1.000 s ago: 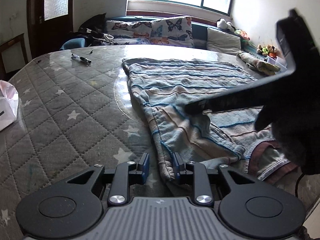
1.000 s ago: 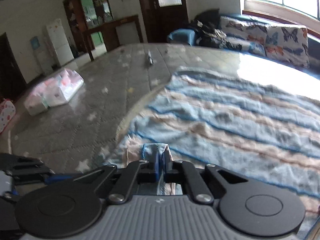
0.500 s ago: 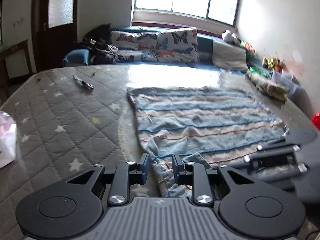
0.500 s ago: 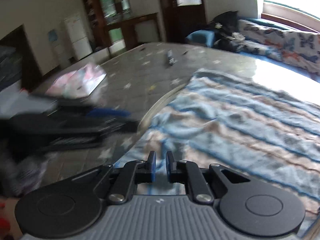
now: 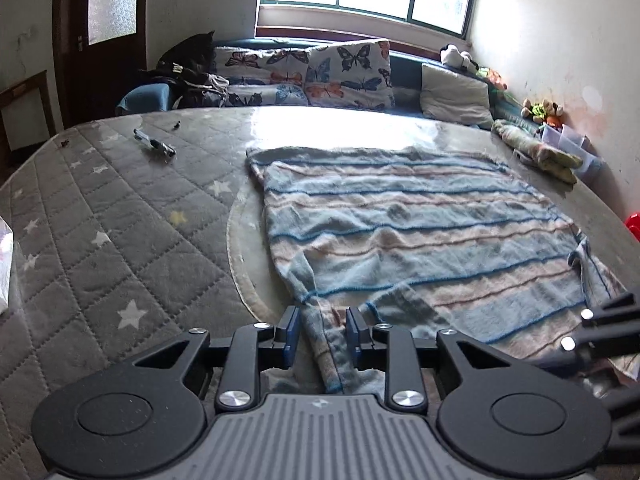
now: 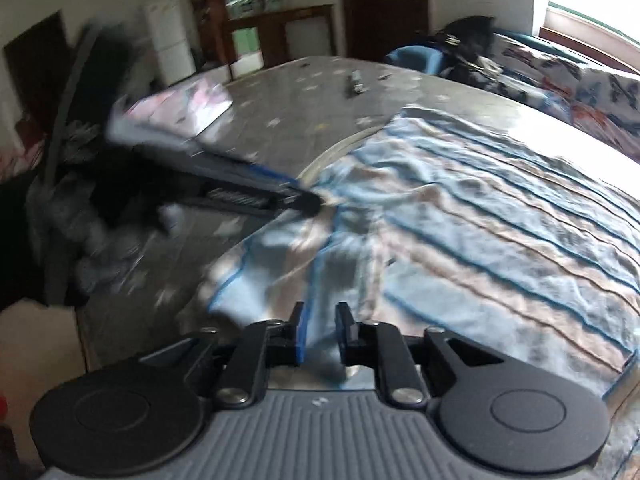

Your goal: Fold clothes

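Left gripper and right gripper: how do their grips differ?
The left gripper pinches a corner of the striped garment, creases radiating from its tip; the right gripper's jaws have just been opening, cloth loose between them. The left gripper's gap is wider than the right gripper's. Both sit at its near edge.

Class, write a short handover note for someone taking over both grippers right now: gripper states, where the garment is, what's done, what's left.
Left gripper: jaws partly apart, with the near left edge of the striped garment between them. Whether it is gripped is unclear.
Right gripper: jaws have just been opening. Cloth lies between them but is not pinched.
Garment: spread on the grey quilted mattress, near edge rumpled.
Done: laid out roughly flat.
Left: probably smooth the near edge, then make the folds. No compact bundle yet.
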`<state>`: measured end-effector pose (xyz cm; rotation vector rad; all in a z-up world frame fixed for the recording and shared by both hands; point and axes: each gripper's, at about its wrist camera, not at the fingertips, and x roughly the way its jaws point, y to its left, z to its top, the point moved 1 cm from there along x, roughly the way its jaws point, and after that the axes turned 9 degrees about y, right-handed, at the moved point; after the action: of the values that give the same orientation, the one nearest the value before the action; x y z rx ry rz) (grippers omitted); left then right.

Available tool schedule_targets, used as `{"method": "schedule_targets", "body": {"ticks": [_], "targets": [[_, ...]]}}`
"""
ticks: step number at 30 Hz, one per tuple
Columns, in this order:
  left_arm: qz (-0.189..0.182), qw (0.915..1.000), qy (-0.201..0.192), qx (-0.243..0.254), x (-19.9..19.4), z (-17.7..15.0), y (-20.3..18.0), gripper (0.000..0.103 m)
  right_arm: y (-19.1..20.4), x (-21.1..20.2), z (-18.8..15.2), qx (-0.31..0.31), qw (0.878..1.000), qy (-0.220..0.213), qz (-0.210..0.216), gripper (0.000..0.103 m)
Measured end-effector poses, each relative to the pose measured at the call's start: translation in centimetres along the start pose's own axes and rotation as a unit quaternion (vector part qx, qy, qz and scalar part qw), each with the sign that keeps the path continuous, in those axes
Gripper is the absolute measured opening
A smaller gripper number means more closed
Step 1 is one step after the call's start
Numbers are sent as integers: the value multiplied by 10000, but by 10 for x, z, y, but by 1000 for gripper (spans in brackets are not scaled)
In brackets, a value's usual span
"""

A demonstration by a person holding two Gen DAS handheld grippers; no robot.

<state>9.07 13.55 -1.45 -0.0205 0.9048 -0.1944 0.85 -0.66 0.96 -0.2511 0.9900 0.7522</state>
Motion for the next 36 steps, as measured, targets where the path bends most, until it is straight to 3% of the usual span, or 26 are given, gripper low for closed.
{"method": "schedule_targets", "body": {"ticks": [10,13,16,23,28,30,31,36], "targets": [[86,9998,45,-173,8,9,14,28,-23,22,20,489,9983,-182,250,26],[113,9998,66,-147,10,9,15,28,-26,23,19,525,9978,-154,373,21],[156,9997,87,-143,12,8,16,28,-27,18,15,514,9975,-118,461,4],[214,9997,114,-87,14,8,16,28,-27,5,-1,526,9972,1,540,1],[248,9996,130,-38,13,9,14,28,-32,9,2,600,9970,-165,458,8],[247,9996,134,-38,13,9,15,28,-31,10,7,521,9973,-233,464,29],[246,9996,134,-38,13,9,15,28,-30,12,10,484,9975,-251,451,34],[249,9996,133,-24,13,9,15,28,-26,22,16,421,9975,-259,511,36]]}}
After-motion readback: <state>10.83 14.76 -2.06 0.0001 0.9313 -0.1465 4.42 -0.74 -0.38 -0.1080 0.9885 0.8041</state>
